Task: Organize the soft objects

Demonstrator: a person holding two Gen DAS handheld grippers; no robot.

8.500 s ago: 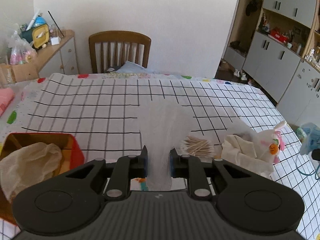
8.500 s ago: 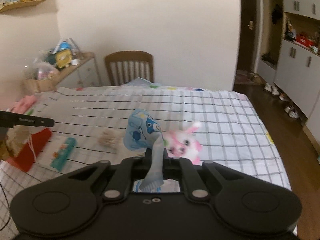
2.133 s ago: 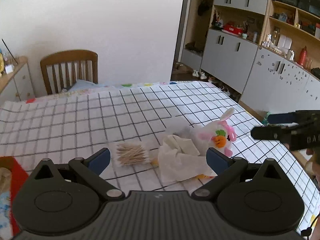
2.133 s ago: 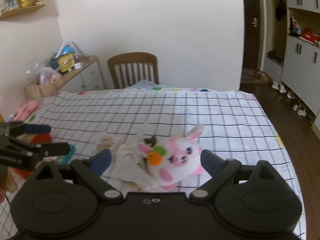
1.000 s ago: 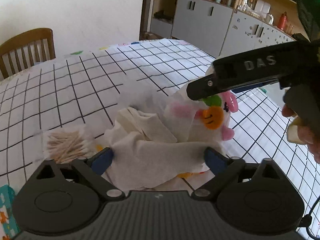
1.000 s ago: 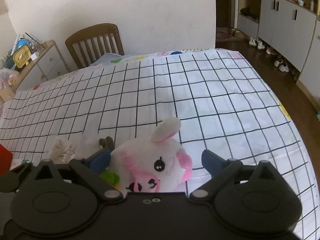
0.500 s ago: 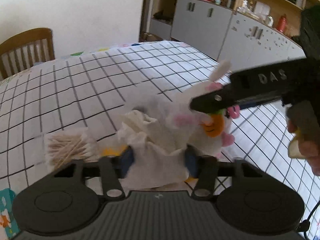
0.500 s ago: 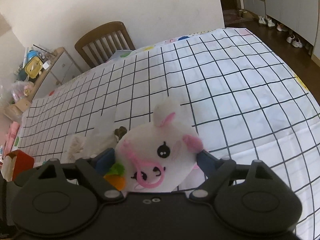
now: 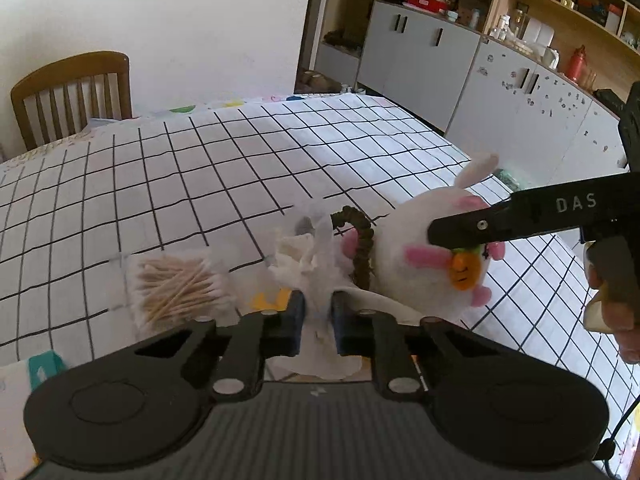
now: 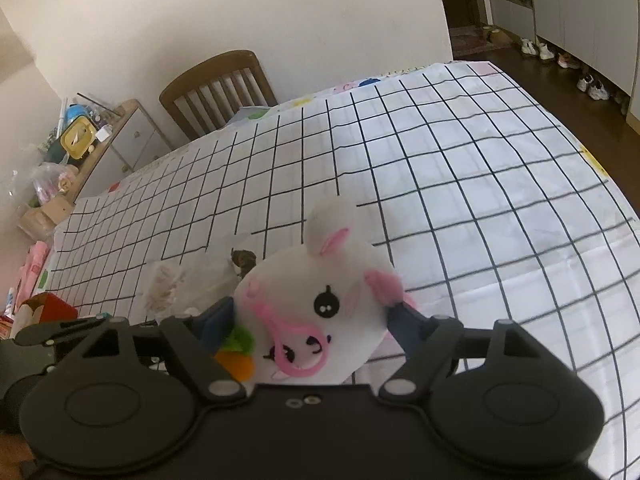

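A crumpled white cloth [image 9: 304, 264] lies near the front of the checked tablecloth [image 9: 200, 168]. My left gripper [image 9: 317, 308] is shut on the cloth's bunched middle and holds it slightly raised. Just right of it is a white and pink plush bunny [image 9: 420, 280] with an orange carrot. My right gripper [image 10: 310, 316] has the bunny [image 10: 320, 280] between its blue pads. Its jaws are closing, and both pads press on the plush's sides. In the left wrist view one of its black fingers [image 9: 520, 220] crosses the bunny's face. A dark looped hair tie [image 9: 362, 248] sits between cloth and bunny.
A clear bag of cotton swabs [image 9: 180, 284] lies left of the cloth, with a teal packet [image 9: 44, 362] further left. A red box [image 10: 52, 308] stands at the table's left edge. A wooden chair [image 9: 72, 92] is at the far side and grey cabinets [image 9: 420, 48] to the right.
My left jaws went from wide open to shut on the cloth and pulled it up a little. My right jaws narrowed onto the bunny, which now sits closer in the right wrist view.
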